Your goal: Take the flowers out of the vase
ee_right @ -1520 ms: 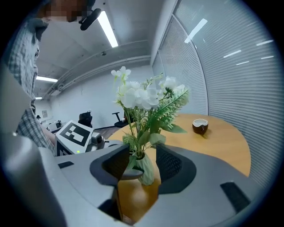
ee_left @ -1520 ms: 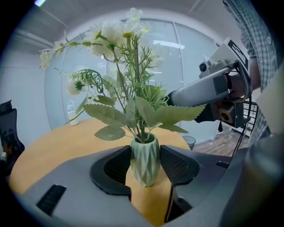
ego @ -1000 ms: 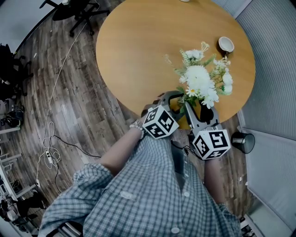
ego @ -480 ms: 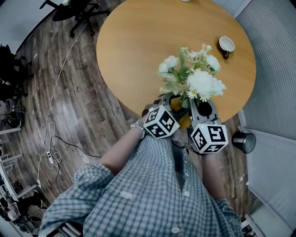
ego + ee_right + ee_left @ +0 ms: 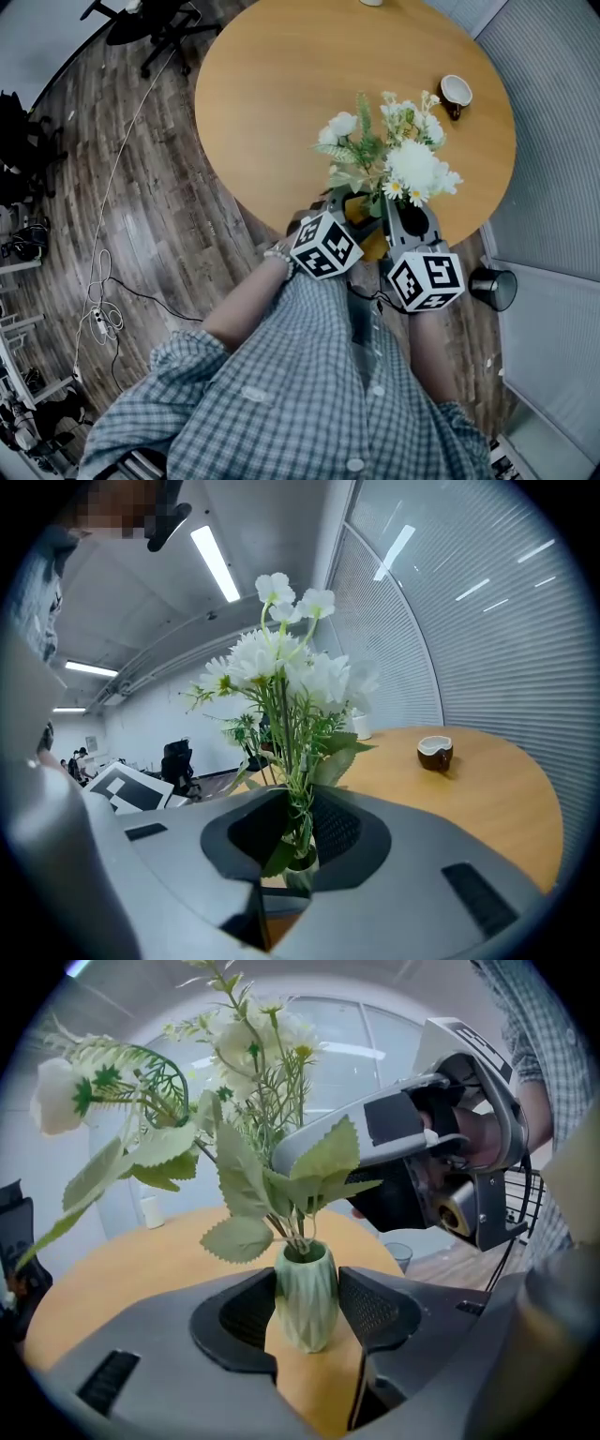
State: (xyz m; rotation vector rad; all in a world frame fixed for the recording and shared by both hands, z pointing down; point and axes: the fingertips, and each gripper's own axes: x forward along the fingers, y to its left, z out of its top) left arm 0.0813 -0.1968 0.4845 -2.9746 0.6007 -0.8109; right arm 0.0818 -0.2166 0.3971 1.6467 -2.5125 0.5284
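**Head view.** The left gripper (image 5: pixel 343 201) and the right gripper (image 5: pixel 405 217) lie side by side at the near edge of the round table (image 5: pixel 272 84), both pointing away from the person. The flowers (image 5: pixel 392 159) rise directly ahead of and above both sets of jaws, spreading over the tips and hiding what lies beneath. **Left gripper view.** The green faceted vase (image 5: pixel 306 1296) stands upright between this gripper's jaws with one pad against each flank, so the jaws are clamped on it at a wide setting. The stems (image 5: pixel 296 1230) leave its mouth just above the pads and run upward. The right gripper crosses above and to the right, level with the foliage. **Right gripper view.** The stems stand upright in the narrow gap between this gripper's jaws, which have just been closing and now appear to press on the bundle from both sides. The vase mouth sits just below the pads, and the flower heads are well above them. **Judgement.** The relation governing the coming move is the long axis of the stems, which is upright and crosswise to both near-level grippers. The right gripper, holding higher, is placed to draw the flowers straight up along that axis while the left pins the vase down. A slanted pull would likely tip the vase.
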